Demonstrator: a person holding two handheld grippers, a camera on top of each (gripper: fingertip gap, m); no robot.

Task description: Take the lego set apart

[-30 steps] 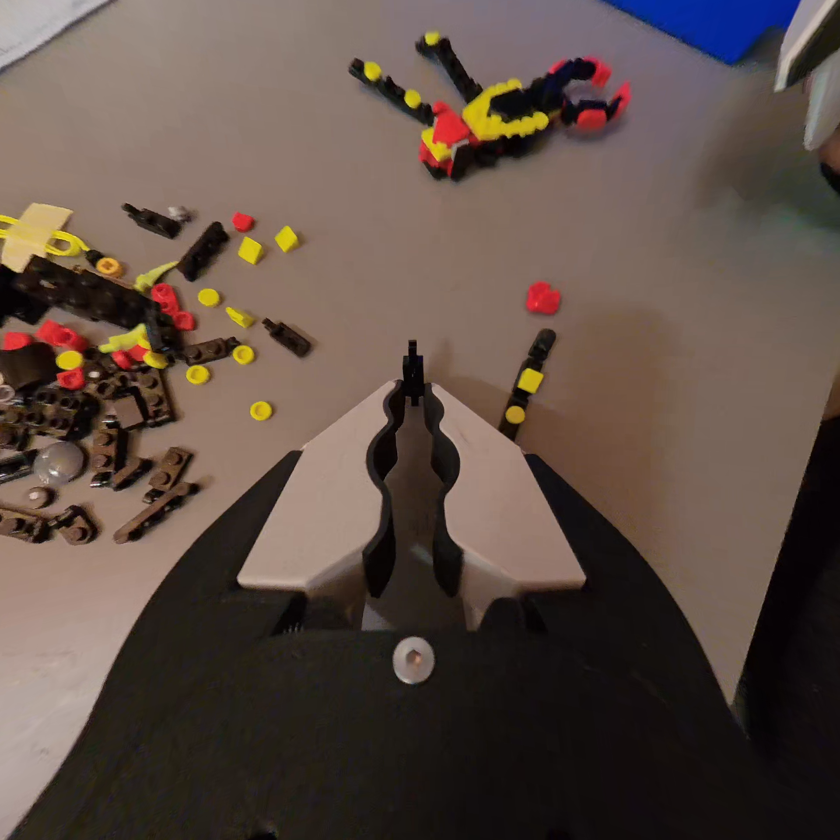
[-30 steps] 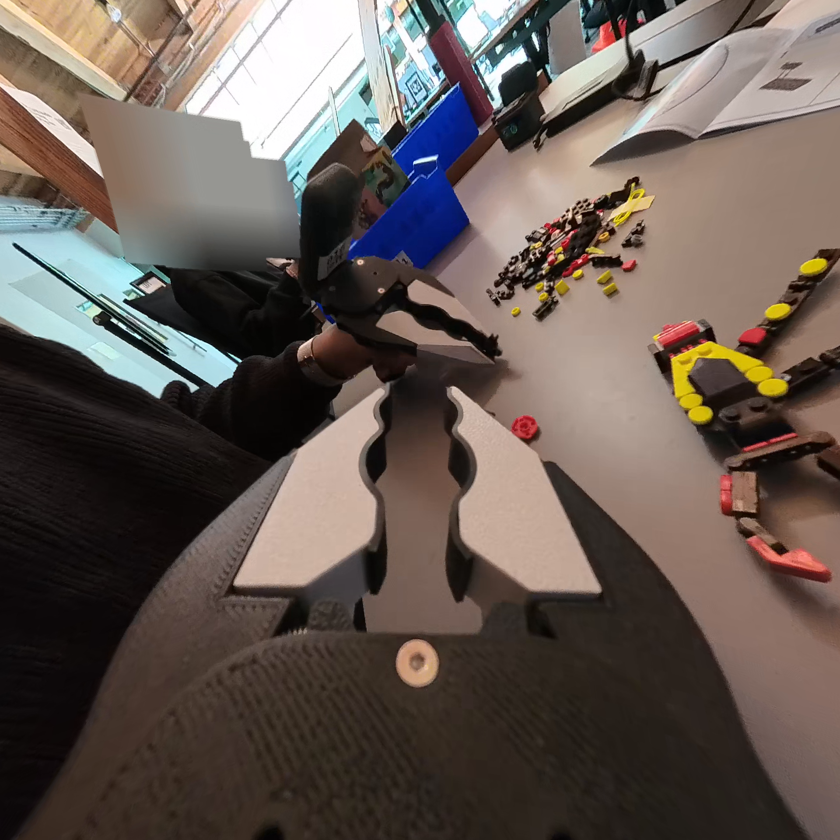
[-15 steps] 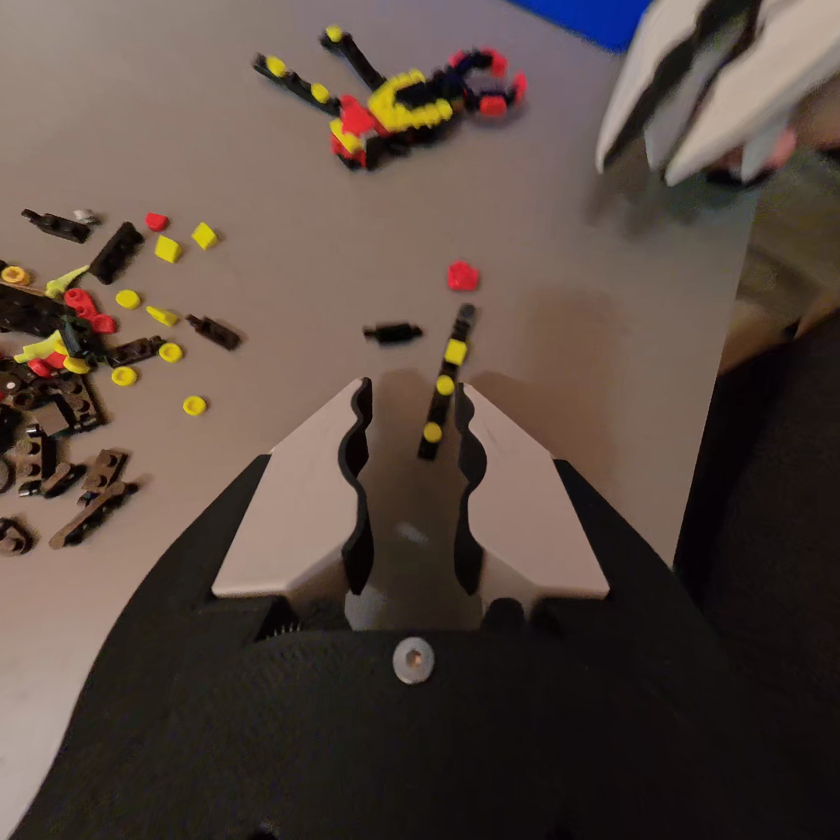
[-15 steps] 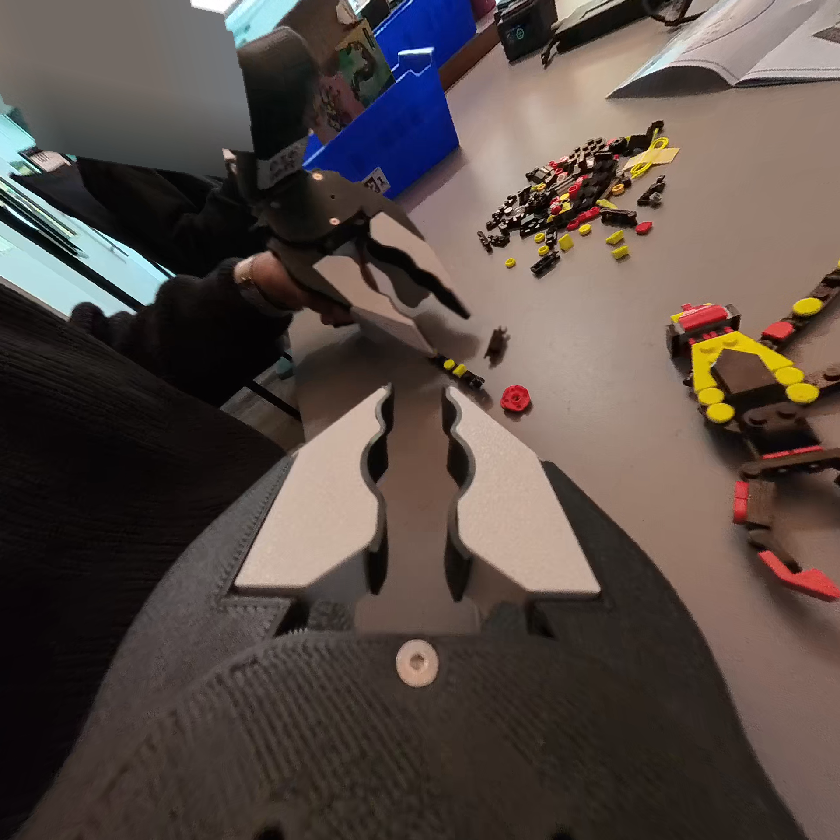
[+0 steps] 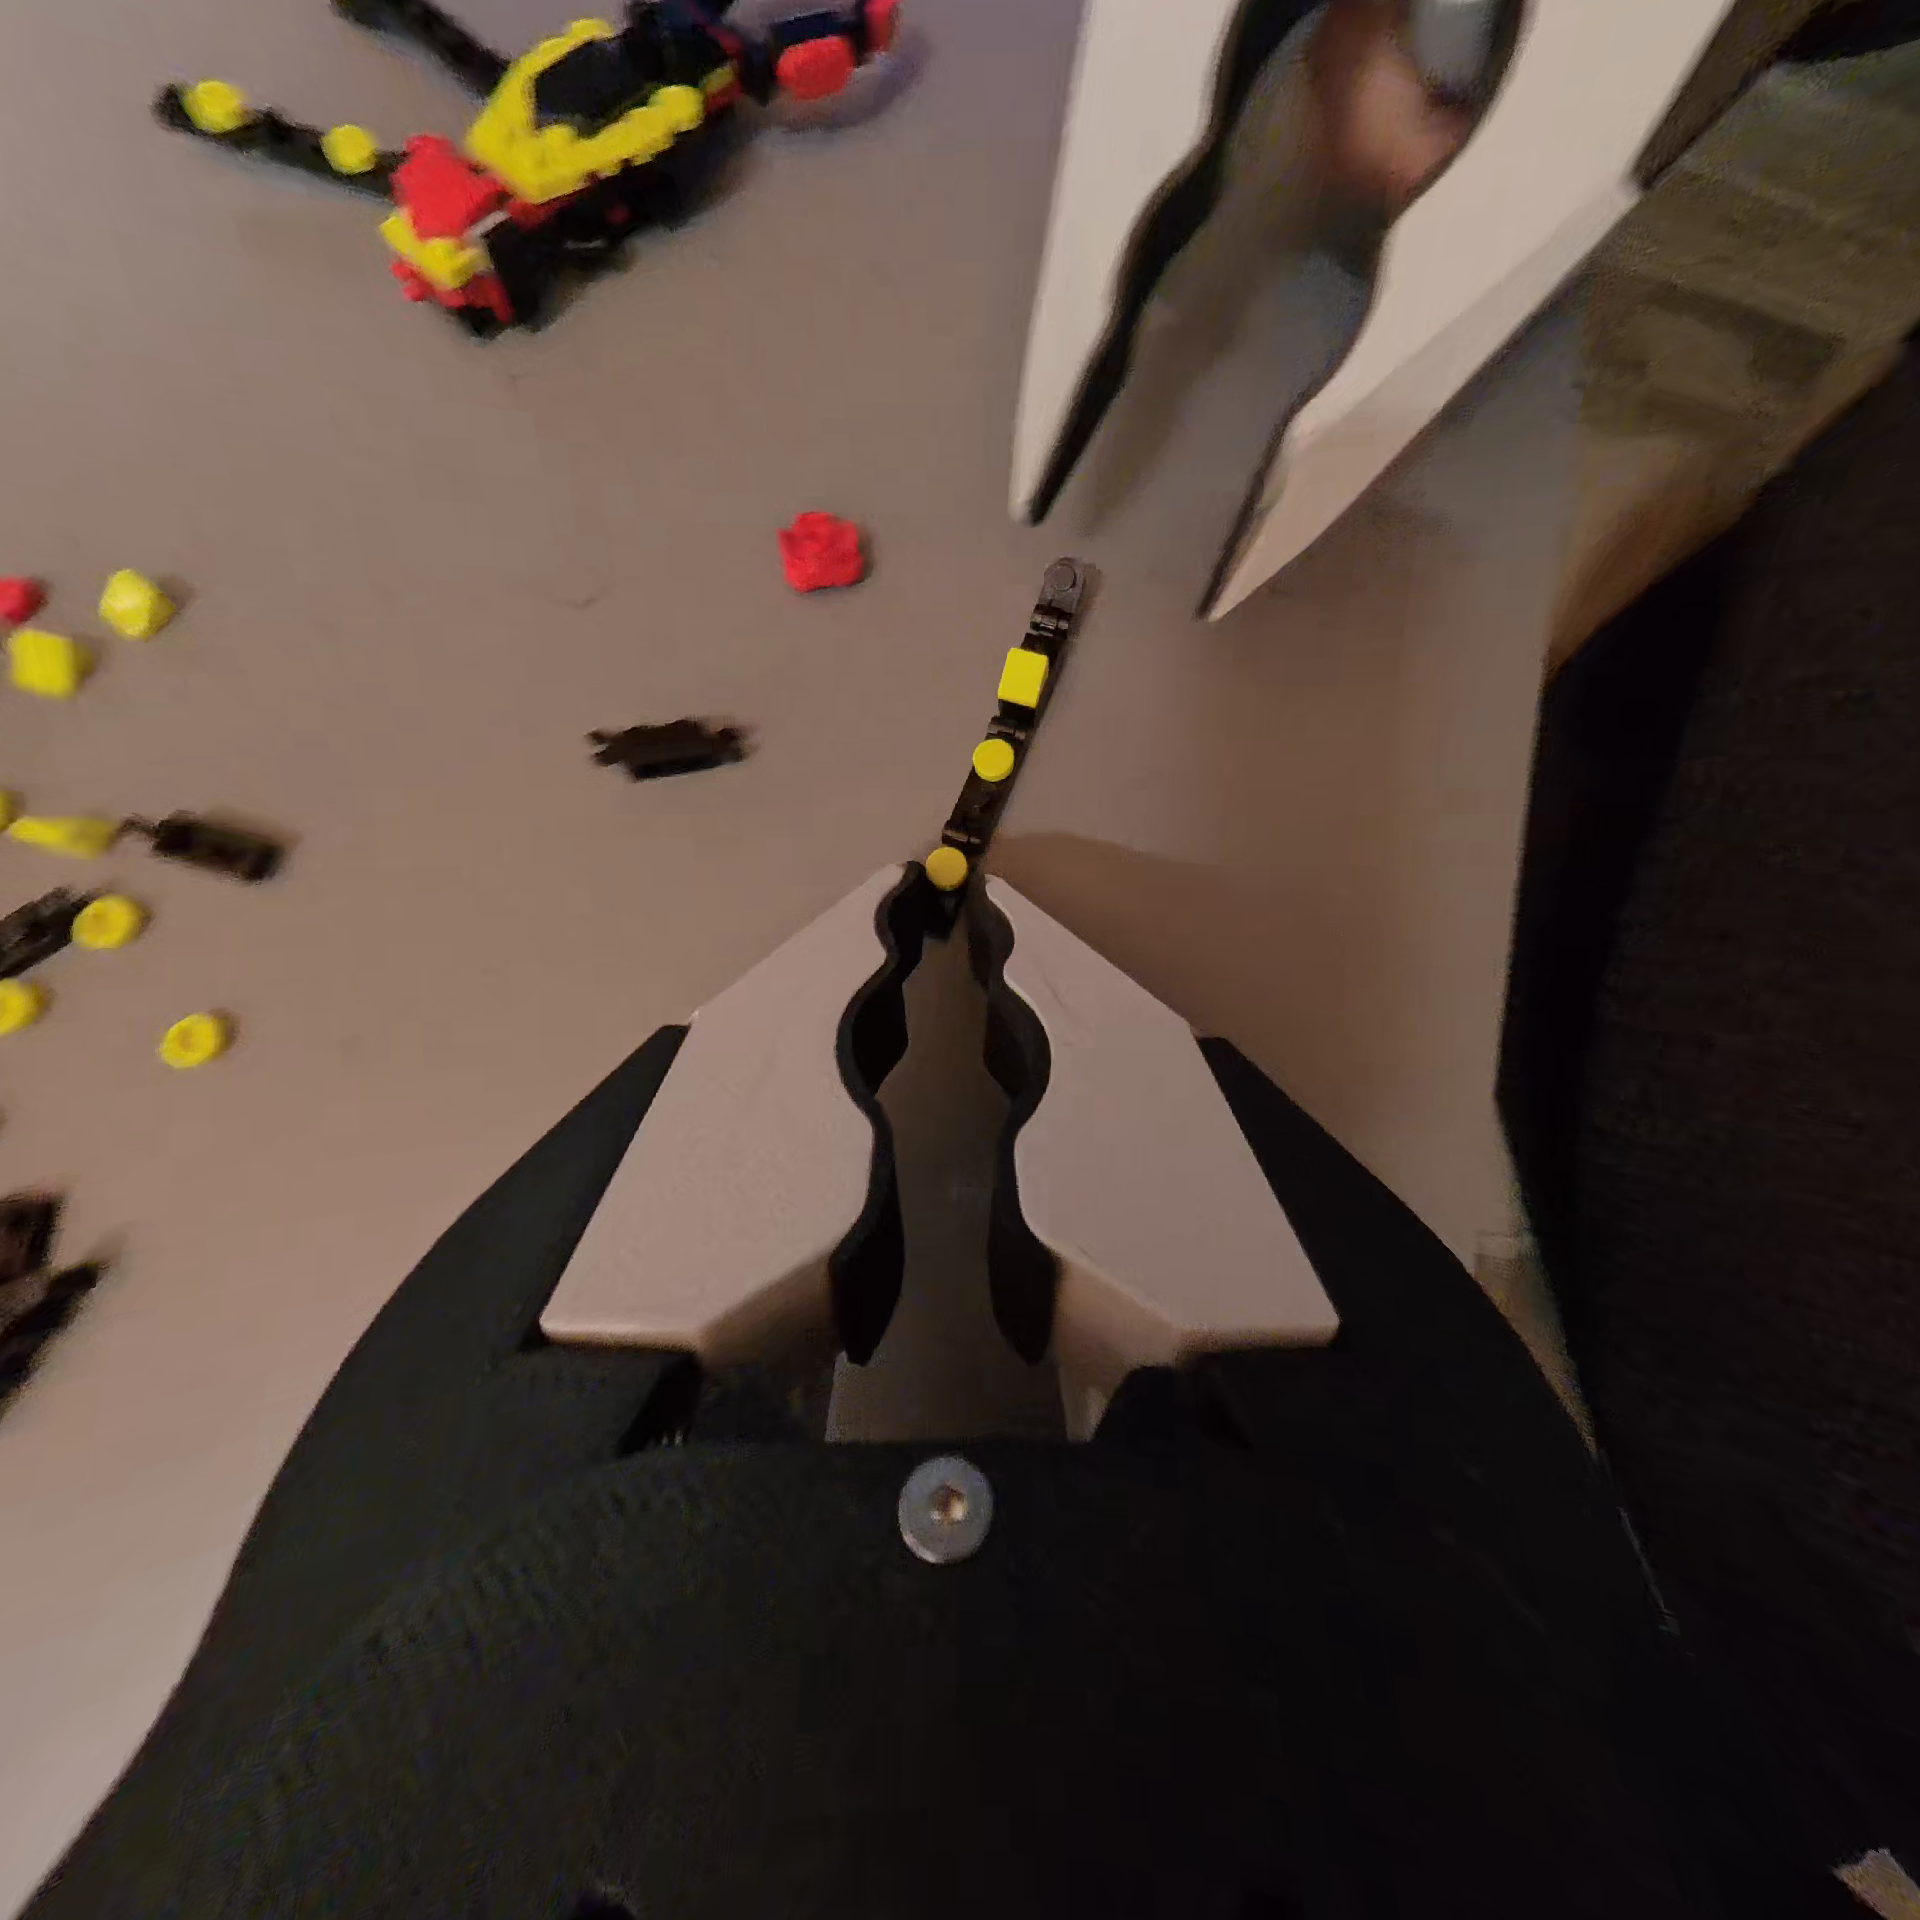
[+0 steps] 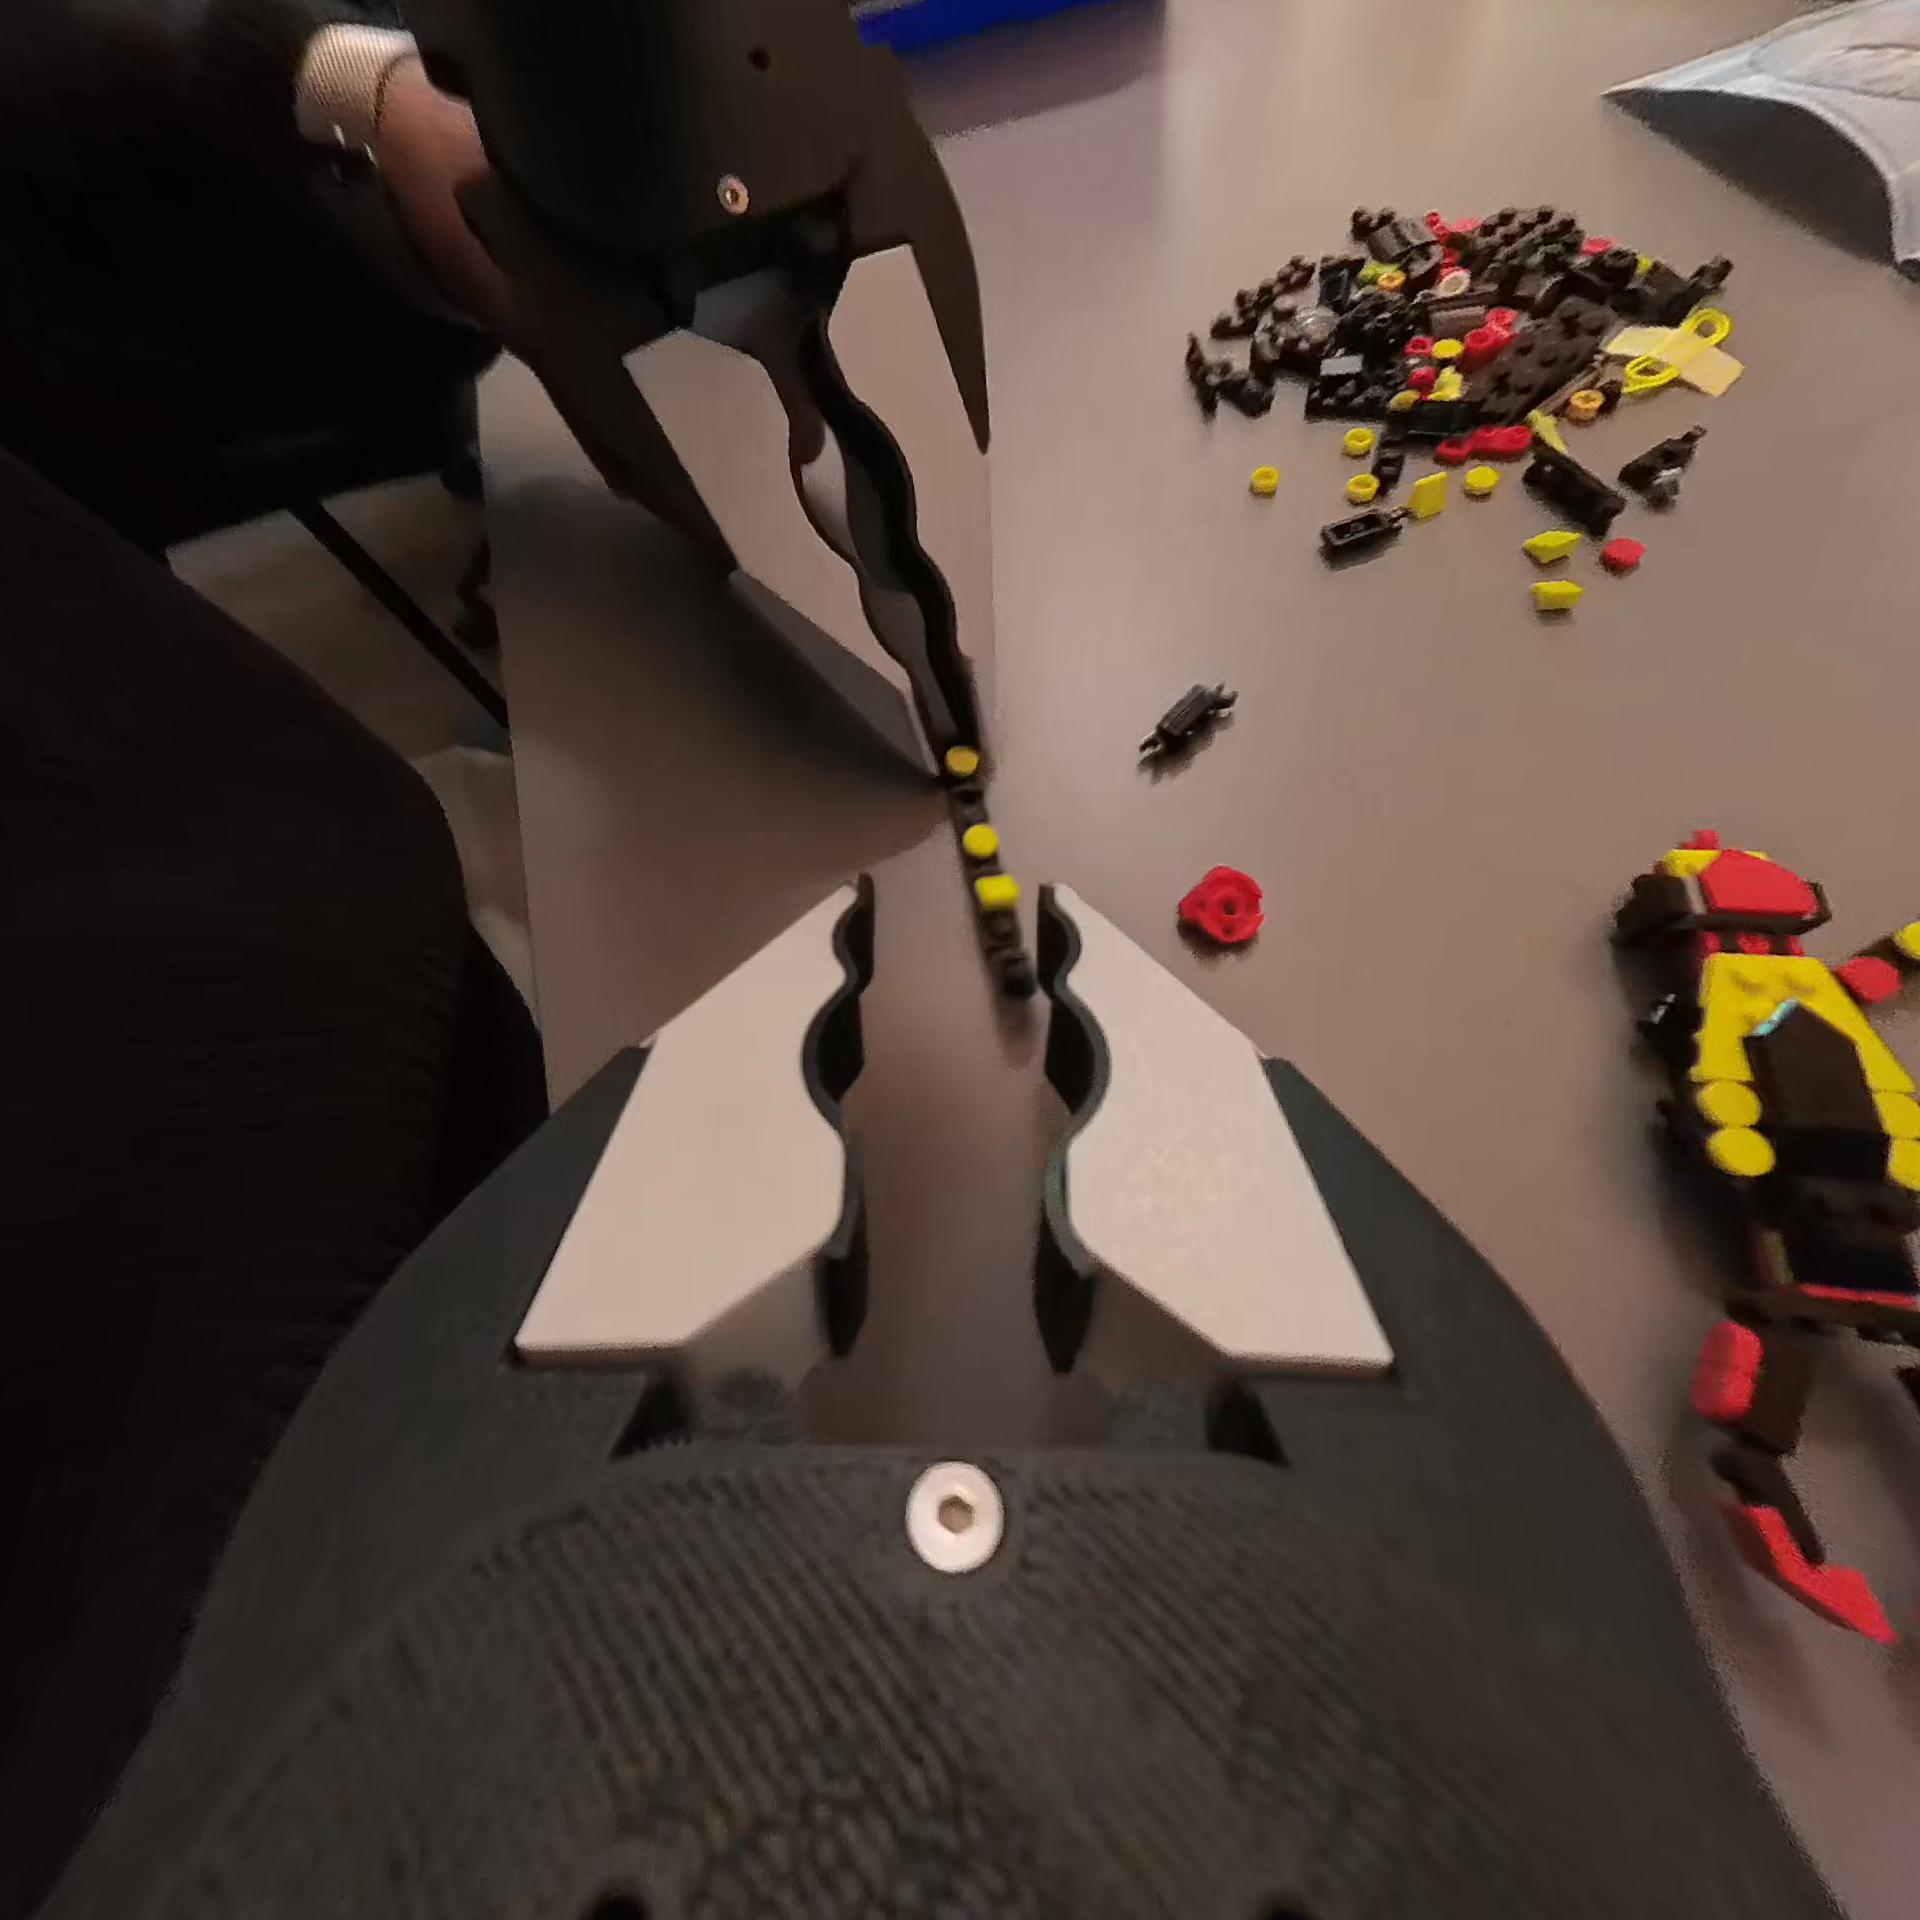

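So this teardown is maybe halfway, going by what's lying around. Out past the right gripper's (image 6: 954, 914) tips, up and to the right, there's a good-sized pile of loose pieces (image 6: 1455, 343) already pulled off: black bits, yellow studs, a few red ones. A single black piece (image 6: 1184, 717) and a small red piece (image 6: 1224, 906) sit on their own closer in, just right of those tips.

What's left: the main body of the model (image 6: 1787, 1122), yellow, red and black, is clearly in one chunk off to the right of the right gripper, claw and all. So plenty to go.

Current job looks like the thin black leg strip with yellow studs (image 5: 1006, 727). The left gripper (image 5: 940, 904) has its jaws pinched on the near end of it, right at the tips. The strip runs forward from there toward the right gripper, whose jaws stand apart with the strip's far end sitting between them, closer to the right jaw. It's a bit blurry, so I can't swear whether that jaw is touching it yet.

My guess is the next bit is clamping that free end and snapping the strip apart.
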